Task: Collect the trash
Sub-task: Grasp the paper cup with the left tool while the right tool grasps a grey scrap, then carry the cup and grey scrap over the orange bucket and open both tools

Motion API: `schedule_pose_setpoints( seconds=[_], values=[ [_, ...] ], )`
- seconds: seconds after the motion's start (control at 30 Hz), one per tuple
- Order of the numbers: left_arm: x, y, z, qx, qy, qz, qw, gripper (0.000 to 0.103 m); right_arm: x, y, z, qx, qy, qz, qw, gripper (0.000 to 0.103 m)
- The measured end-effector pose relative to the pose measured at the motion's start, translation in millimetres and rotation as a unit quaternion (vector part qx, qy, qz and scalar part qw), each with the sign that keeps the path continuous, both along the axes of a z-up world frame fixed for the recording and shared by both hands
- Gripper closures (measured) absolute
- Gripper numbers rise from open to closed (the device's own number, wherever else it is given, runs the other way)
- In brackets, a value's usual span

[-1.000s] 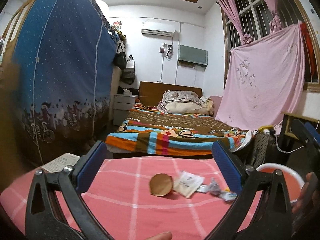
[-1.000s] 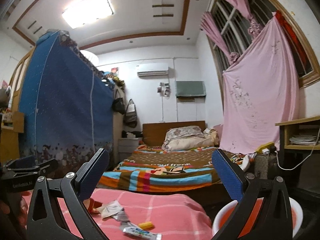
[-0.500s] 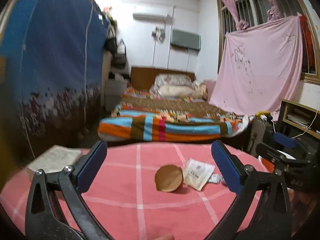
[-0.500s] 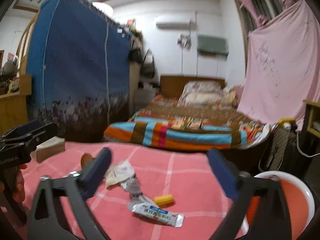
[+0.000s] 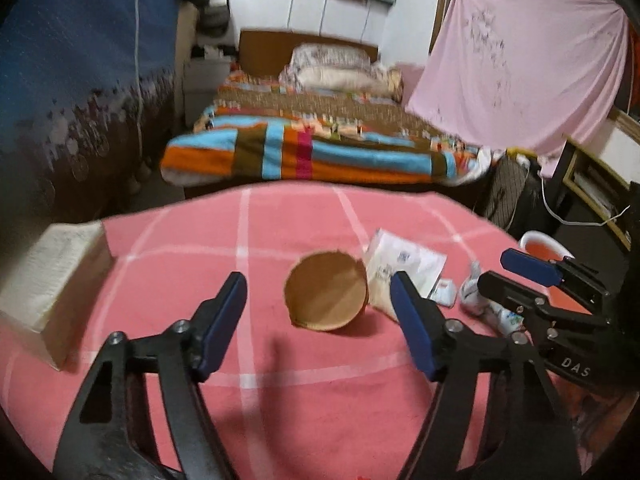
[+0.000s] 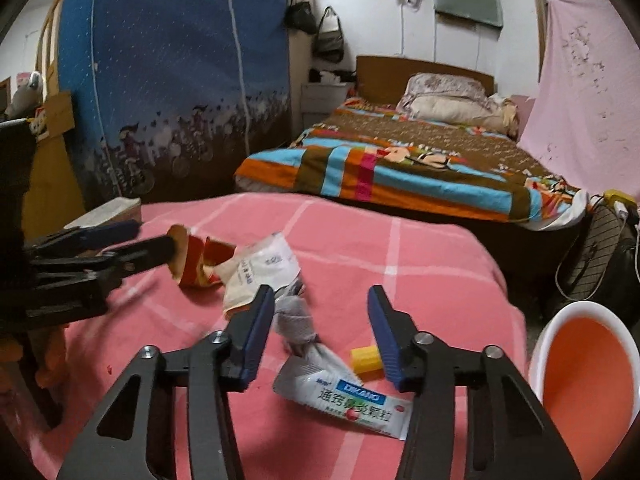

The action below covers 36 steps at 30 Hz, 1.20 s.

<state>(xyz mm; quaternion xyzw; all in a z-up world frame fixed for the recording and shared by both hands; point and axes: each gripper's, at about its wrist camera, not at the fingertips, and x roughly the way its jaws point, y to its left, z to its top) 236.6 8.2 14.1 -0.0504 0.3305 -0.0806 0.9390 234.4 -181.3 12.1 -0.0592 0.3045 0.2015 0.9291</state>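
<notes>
On the pink checked desk (image 6: 400,264): all litter is still lying uncollected.
Left tool (image 5: 320,320): closing, empty, nearing the tipped brown paper cup (image 5: 326,295).
Right tool (image 6: 322,328): closing, empty, around the crumpled silver sachet (image 6: 340,384).
Orange bin (image 6: 588,376): waiting, apparently empty.

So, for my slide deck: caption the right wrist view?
Right gripper closing over crumpled silver sachet on pink cloth, beside orange bin.

Home bedroom. Bed (image 6: 420,160) w/ striped multicolour blanket, pillows (image 6: 452,100) and wooden headboard at back wall. Handbags (image 6: 328,36) hang beside a blue fabric wardrobe (image 6: 172,72). Pink sheet (image 5: 520,76) draped over barred window, pink curtains above. Nightstand (image 5: 206,80) next to bed. Foreground: table (image 5: 280,400) w/ pink checked cloth.
</notes>
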Motion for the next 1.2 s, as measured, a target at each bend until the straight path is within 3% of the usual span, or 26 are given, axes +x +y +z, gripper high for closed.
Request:
schedule_pose_setpoints(
  seconds=[0.33, 0.43, 0.53, 0.73, 0.87, 1.2],
  values=[
    [15.3, -1.8, -11.0, -0.038, 0.054, -0.007, 0.9978, 0.072, 9.1, 8.9, -8.4, -0.01, 0.041, 0.033, 0.999, 0.068],
    [14.9, 0.6, -9.4, -0.047, 0.052, -0.003, 0.9975, 0.072, 8.9, 8.1, -8.1, -0.008, 0.044, 0.037, 0.998, 0.082],
    [14.3, 1.8, -7.3, -0.049, 0.046, -0.002, 0.9977, 0.073, 7.2, 8.7, -6.9, -0.007, 0.039, 0.037, 0.999, 0.083],
    [3.5, 1.4, 0.8, -0.044, 0.013, 0.003, 0.9989, 0.074, -5.0, 0.3, 3.8, 0.024, -0.003, 0.035, 0.999, 0.084],
    [-12.8, -2.0, 12.7, -0.035, -0.038, 0.008, 0.9986, 0.074, -17.2, -11.0, 14.8, 0.06, -0.051, 0.028, 0.997, 0.084],
    [-48.9, -17.8, 40.5, -0.027, -0.155, 0.007, 0.9875, 0.073, -49.6, -35.9, 41.0, 0.136, -0.178, 0.012, 0.975, 0.084]
  ],
)
